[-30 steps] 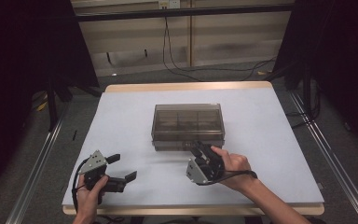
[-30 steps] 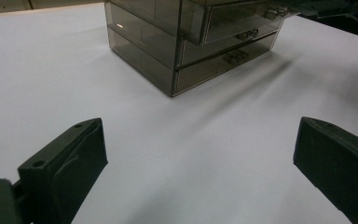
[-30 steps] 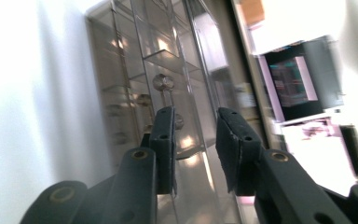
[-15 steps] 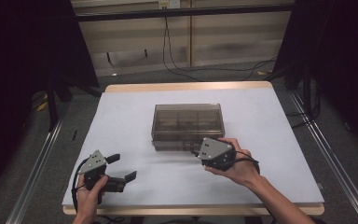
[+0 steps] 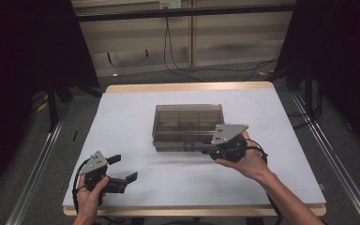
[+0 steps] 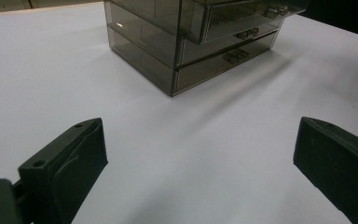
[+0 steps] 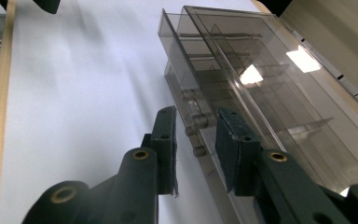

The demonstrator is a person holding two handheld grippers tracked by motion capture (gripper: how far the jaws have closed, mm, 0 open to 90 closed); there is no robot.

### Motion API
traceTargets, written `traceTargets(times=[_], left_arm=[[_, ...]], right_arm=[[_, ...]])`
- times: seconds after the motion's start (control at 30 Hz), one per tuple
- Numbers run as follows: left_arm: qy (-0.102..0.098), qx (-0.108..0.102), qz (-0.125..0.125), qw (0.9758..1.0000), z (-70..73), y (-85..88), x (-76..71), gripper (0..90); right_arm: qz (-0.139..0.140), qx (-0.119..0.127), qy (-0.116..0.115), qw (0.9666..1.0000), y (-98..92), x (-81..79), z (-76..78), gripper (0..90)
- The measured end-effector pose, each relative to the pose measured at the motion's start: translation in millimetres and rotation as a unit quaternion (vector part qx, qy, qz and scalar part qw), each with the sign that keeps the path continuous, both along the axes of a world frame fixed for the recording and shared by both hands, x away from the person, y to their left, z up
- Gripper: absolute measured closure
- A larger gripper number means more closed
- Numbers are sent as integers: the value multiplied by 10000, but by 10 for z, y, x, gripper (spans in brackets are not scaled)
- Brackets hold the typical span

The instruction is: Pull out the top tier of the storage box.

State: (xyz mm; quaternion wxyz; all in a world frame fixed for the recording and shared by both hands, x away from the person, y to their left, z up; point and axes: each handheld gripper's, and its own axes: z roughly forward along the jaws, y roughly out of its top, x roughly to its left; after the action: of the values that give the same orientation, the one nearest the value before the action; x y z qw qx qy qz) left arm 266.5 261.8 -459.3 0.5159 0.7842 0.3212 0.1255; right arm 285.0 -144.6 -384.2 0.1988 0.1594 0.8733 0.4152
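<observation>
The right gripper [image 5: 205,149], jaws partly apart around a small drawer handle [image 7: 196,135] without visibly clamping it, meets the front of a smoky clear drawer box [image 5: 187,119] mid-table, while the left gripper [image 5: 124,168] rests released near the front edge.

I see a desk [image 5: 136,117] with a pale white top and a light wooden edge along its far and near sides. A smoky, see-through drawer box [image 5: 187,123] sits directly on it, near the middle, its drawer fronts facing the near edge.
</observation>
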Motion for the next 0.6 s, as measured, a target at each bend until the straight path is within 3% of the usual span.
traceTargets(times=[0.13,0.3,0.47,0.53,0.6], left_arm=[[9,50,-6,10000,-2,-3,4,26],[16,34,19,10000,-3,-4,3,26],[10,70,63,10000,8,-10,-2,26],[-1,32,18,10000,11,-18,0,26],[-11,62,13,10000,10,-20,4,26]], right_arm=[[-43,76,310,9995,-84,70,87,615],[-67,55,442,9990,-155,125,122,585],[30,-88,660,9978,-213,224,140,588],[170,-3,832,9964,-248,302,191,593],[189,-32,865,9961,-239,316,196,595]])
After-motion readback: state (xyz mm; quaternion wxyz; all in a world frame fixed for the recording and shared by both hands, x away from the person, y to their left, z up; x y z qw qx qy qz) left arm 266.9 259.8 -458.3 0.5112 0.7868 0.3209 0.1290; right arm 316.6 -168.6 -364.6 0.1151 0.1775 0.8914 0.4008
